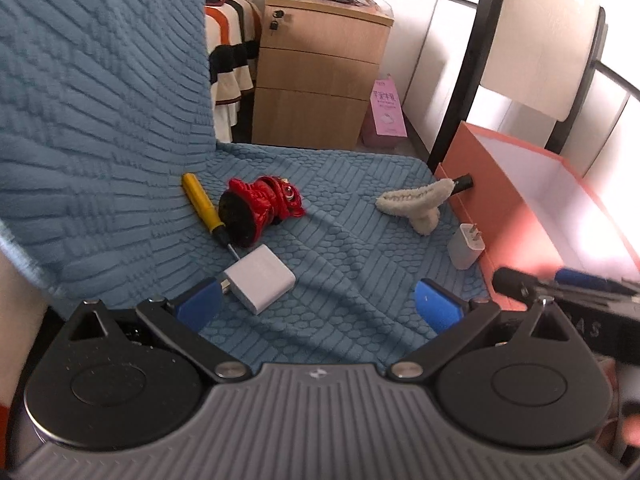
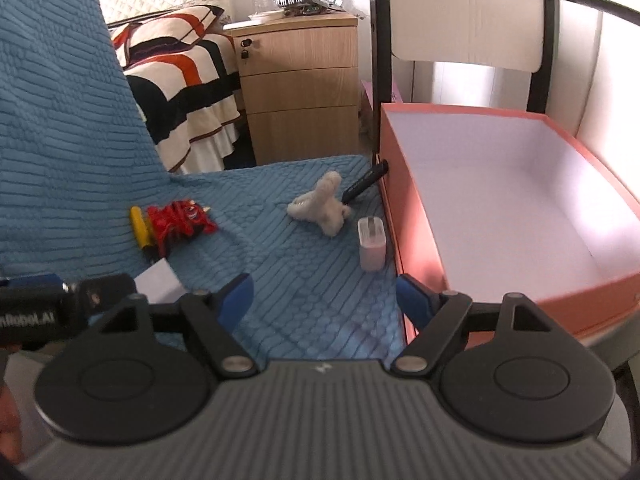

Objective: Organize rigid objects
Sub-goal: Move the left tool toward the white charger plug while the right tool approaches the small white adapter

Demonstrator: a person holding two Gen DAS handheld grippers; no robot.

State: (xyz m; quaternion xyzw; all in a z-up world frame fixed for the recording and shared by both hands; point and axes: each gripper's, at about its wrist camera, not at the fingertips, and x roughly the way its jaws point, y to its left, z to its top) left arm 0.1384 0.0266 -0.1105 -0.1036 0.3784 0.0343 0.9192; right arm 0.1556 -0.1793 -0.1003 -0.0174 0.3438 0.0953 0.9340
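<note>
On a blue quilted seat cover lie a yellow screwdriver (image 1: 202, 206) (image 2: 140, 226), a red lion toy (image 1: 262, 208) (image 2: 180, 222), a white power adapter (image 1: 260, 276) (image 2: 158, 282), a small white plug charger (image 1: 466, 246) (image 2: 372, 244), a cream plush piece (image 1: 416, 202) (image 2: 322, 204) and a black marker (image 1: 462, 182) (image 2: 364, 182). An empty orange box (image 1: 504, 200) (image 2: 520, 200) stands to the right. My left gripper (image 1: 318, 306) is open and empty, just short of the adapter. My right gripper (image 2: 324, 298) is open and empty, near the charger and the box.
A wooden drawer cabinet (image 1: 316, 80) (image 2: 300, 80) stands behind the seat, with a striped bed (image 2: 180, 88) to its left and a pink bag (image 1: 386, 110) on the floor. A black-framed chair back (image 2: 468, 16) rises behind the box.
</note>
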